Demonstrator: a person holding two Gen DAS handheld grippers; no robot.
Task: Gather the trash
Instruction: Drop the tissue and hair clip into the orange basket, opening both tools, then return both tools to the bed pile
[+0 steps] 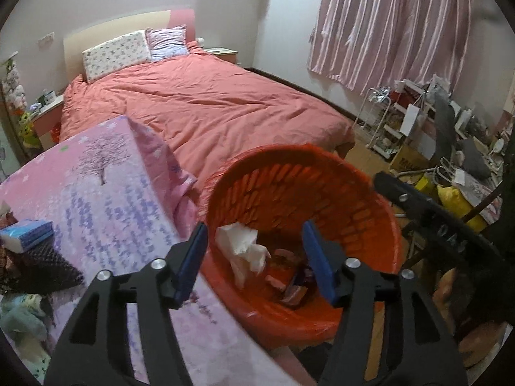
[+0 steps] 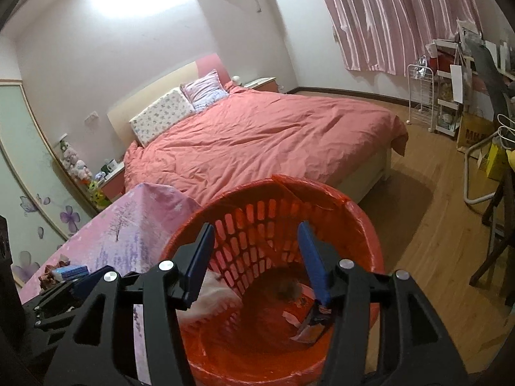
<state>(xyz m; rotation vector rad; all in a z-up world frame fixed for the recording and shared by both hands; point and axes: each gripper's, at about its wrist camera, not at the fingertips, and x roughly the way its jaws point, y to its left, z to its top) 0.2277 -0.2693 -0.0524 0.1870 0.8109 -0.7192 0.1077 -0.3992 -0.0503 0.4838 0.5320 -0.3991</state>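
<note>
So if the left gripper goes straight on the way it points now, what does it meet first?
Probably the crumpled white tissue lying inside the orange basket. The left gripper points down into the basket with its jaws open and empty; depth is unclear, so it could reach the wrappers beside the tissue.

A home bedroom: a wide bed (image 2: 257,141) under a salmon-pink duvet with two patterned pillows (image 2: 180,106) against a cream headboard, pink striped curtains (image 2: 396,16) on the window wall, wooden plank floor (image 2: 428,225), small nightstands either side, and cluttered white wire shelving (image 2: 421,96) beside the curtains.
</note>
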